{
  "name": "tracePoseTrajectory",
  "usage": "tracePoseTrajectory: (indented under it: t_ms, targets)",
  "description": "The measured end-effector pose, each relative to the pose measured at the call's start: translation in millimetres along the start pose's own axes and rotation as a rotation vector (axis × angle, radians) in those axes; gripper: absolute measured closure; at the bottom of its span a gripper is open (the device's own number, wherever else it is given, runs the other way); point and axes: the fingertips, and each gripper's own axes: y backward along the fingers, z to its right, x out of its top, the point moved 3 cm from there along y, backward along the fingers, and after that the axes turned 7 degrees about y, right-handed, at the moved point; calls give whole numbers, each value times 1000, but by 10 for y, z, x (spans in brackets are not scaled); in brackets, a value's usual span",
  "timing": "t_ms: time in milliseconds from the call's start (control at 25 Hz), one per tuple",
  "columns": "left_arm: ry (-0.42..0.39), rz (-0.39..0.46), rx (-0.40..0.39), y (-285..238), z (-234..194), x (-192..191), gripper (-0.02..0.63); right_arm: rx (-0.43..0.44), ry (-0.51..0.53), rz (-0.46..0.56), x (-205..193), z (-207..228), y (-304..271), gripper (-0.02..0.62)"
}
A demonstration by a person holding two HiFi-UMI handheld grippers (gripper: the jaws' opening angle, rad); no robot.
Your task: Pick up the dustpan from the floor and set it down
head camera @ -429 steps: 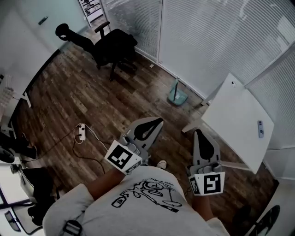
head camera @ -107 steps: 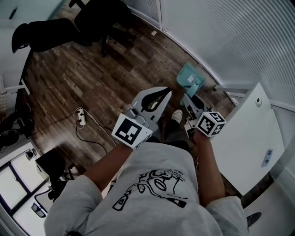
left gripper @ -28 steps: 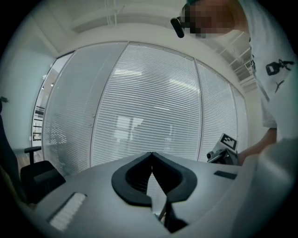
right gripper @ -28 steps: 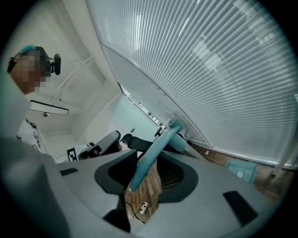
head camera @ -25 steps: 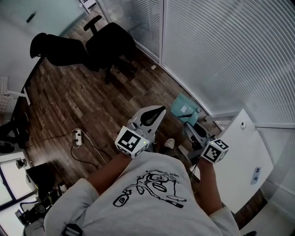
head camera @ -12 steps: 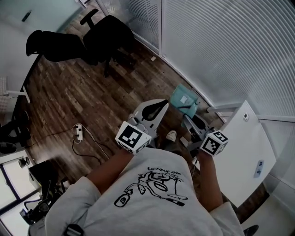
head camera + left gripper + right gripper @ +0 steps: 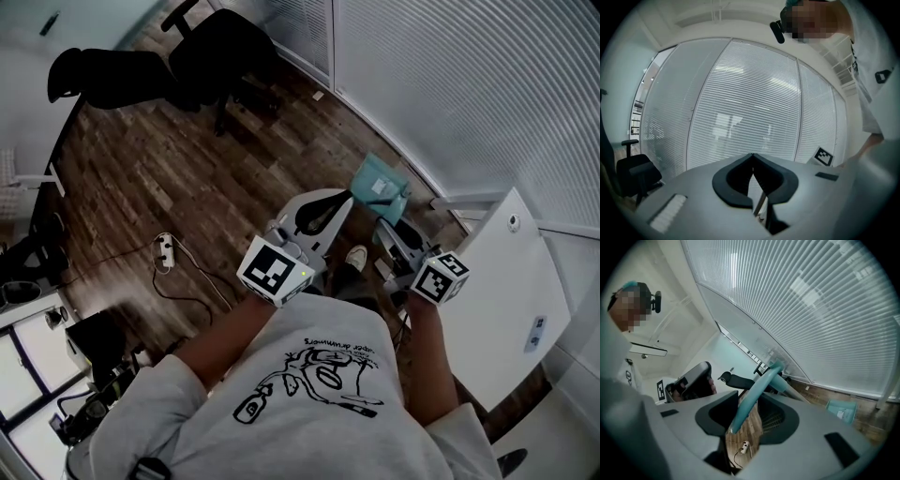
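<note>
While the person stands close to the wall of blinds (image 7: 487,84), the right gripper (image 7: 384,225) is clamped on the long teal handle (image 7: 761,383) of the dustpan (image 7: 370,178). Seen along that gripper, the handle slants up and away between the two jaws, and the pads press on it near its end. The pan hangs low at the foot of the blinds, just past the gripper's tips, with a small white patch on its face. From here I cannot say whether it touches the wood floor (image 7: 187,178) or hangs just clear of it.

The left gripper (image 7: 342,197) is held up beside the right one, also pointing toward the blinds. Its jaws are pressed together tip to tip, with nothing between them, and it is apart from the dustpan.

One shoe (image 7: 356,255) shows on the boards between the two grippers. A white table (image 7: 511,281) stands just to the person's right. On the left, a power strip (image 7: 167,249) lies on the floor with its cable trailing. Two black office chairs (image 7: 220,52) sit well apart from all this, in the far corner.
</note>
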Motion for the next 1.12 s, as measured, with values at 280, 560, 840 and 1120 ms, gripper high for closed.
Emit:
tracePoseTrajectory:
  t_ms: [280, 560, 840, 1120]
  targets:
    - [21, -2, -1, -57, 30, -133, 604, -1, -5, -13, -170, 171, -54, 474]
    - [34, -22, -4, -43, 22, -266, 604, -15, -15, -18, -329, 282, -113, 474]
    - [26, -56, -2, -37, 21, -402, 604, -14, -18, -15, -482, 408, -112, 474]
    - [21, -98, -7, -74, 11, -566, 604, -13, -29, -10, -653, 588, -148, 475]
